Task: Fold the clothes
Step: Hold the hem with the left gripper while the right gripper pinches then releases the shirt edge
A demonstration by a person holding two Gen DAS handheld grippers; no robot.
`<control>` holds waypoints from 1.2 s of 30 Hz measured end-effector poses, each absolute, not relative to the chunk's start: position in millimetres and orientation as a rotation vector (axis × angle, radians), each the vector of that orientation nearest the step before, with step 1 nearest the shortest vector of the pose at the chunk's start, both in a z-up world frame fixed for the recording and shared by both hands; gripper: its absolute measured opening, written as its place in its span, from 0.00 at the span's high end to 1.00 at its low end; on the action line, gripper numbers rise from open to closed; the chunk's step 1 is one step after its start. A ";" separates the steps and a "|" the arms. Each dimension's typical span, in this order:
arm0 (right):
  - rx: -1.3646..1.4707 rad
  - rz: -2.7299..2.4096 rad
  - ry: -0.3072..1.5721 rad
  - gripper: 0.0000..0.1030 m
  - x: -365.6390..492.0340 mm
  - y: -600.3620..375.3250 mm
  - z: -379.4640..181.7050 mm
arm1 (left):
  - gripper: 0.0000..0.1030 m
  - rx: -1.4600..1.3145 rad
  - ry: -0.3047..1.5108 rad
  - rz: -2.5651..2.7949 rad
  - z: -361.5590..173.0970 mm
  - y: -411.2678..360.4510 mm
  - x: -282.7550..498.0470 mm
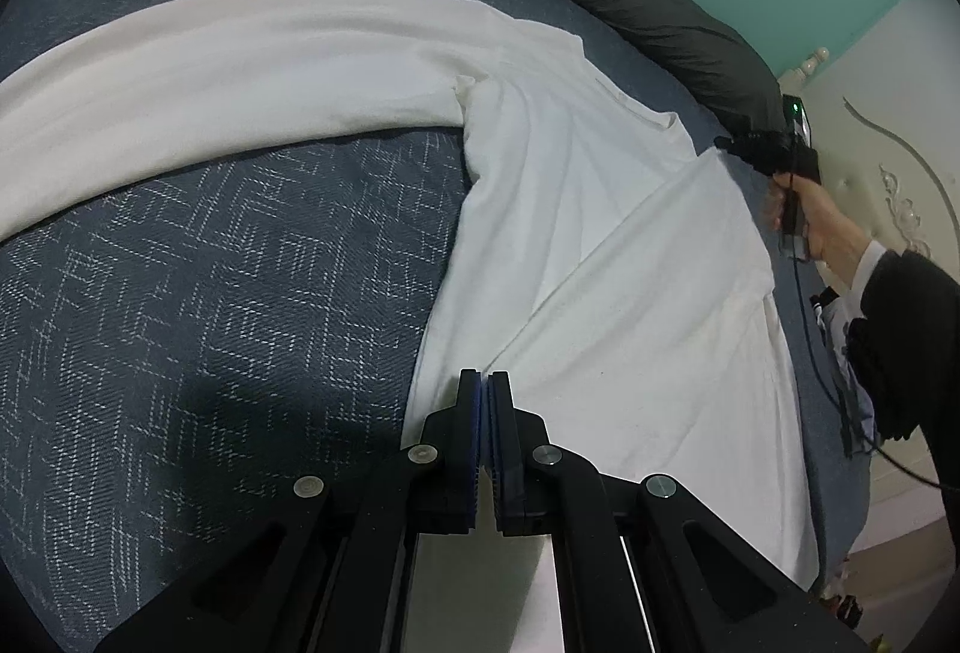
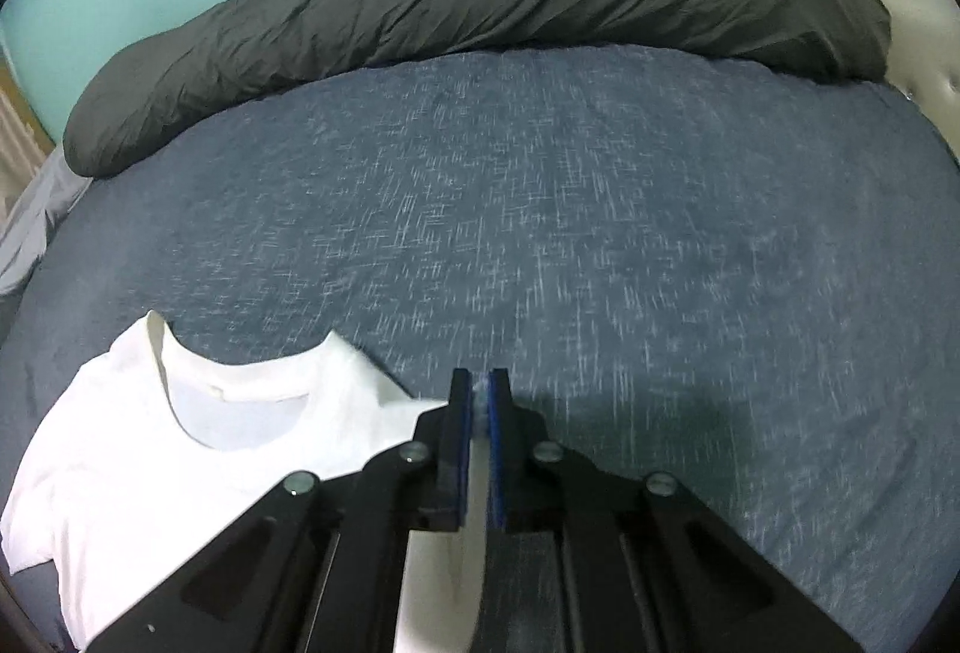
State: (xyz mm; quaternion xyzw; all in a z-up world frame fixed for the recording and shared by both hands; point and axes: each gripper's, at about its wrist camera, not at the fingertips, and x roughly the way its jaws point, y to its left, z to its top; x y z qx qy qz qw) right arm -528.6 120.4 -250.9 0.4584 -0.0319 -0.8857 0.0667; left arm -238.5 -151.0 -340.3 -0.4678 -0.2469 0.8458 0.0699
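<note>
Left wrist view shows a white T-shirt (image 1: 600,245) lying on a bed with a dark blue patterned bedspread (image 1: 210,293). The left hand-held gripper (image 1: 483,383) is clenched, and its closed pads sit at the near edge of the shirt, so I judge that it pinches the cloth there, though the fold inside the jaws is hidden. Far to the right, the right hand-held gripper (image 1: 729,143), carried by a hand (image 1: 822,227) in a dark sleeve (image 1: 900,329), pulls a shoulder corner of the shirt outward, and the cloth stands stretched between the two grips.

From the right wrist view, the right hand-held gripper (image 2: 480,389) is clenched on a thin white bit of the T-shirt (image 2: 180,443), which shows between the blue pads. The collar (image 2: 240,401) lies just to its left, open toward the camera. A dark grey duvet (image 2: 480,11) is rolled up along the far side of the bed, well apart from the shirt.

To my judgement, the step in hand is folding one side of the shirt over its body. To do it well, both grips should keep the edge taut, travel together at the same low height, and lay the fold line straight beside the collar. A long white part (image 1: 210,71) is spread to the left and may drag, so the movement should be slow.
</note>
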 end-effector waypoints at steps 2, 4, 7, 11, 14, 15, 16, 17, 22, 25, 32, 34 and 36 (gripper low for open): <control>1.434 -2.645 -0.074 0.96 -535.8 118.2 -258.8 | 0.97 -1.418 -0.737 2.543 -341.9 -150.5 -238.6; 1.488 -2.605 -0.060 0.95 -538.6 118.1 -269.5 | 0.97 -1.424 -0.743 2.537 -343.7 -151.4 -239.2; 1.400 -2.622 -0.116 0.94 -524.4 133.5 -264.1 | 0.97 -1.431 -0.740 2.529 -344.4 -150.8 -240.6; 1.279 -2.673 -0.173 0.92 -487.0 168.0 -248.6 | 0.97 -1.436 -0.770 2.519 -345.5 -152.6 -240.7; 1.249 -2.644 -0.163 0.75 -449.3 187.7 -245.6 | 0.97 -1.435 -0.803 2.512 -345.5 -154.2 -238.3; 1.254 -2.636 -0.137 0.75 -434.9 191.4 -246.8 | 0.97 -1.434 -0.807 2.511 -345.2 -153.9 -237.5; 1.265 -2.614 -0.126 0.75 -420.9 194.5 -247.5 | 0.97 -1.434 -0.810 2.511 -344.8 -153.5 -236.9; 1.261 -2.593 -0.111 0.74 -403.1 196.4 -249.4 | 0.97 -1.436 -0.807 2.515 -344.5 -152.5 -236.6; 1.278 -2.543 -0.053 0.74 -340.4 194.5 -264.9 | 0.97 -1.433 -0.805 2.533 -341.0 -150.1 -237.7; 1.297 -2.537 0.000 0.74 -320.5 185.3 -278.0 | 0.97 -1.425 -0.799 2.545 -336.8 -149.1 -237.1; 1.316 -2.518 0.027 0.74 -311.1 169.7 -297.0 | 0.97 -1.428 -0.794 2.542 -337.1 -148.5 -236.8; 1.329 -2.516 0.005 0.74 -316.3 167.1 -299.1 | 0.97 -1.427 -0.790 2.541 -336.5 -147.0 -237.9; 1.336 -2.515 0.012 0.74 -322.9 162.1 -303.3 | 0.97 -1.423 -0.785 2.544 -335.5 -147.1 -238.0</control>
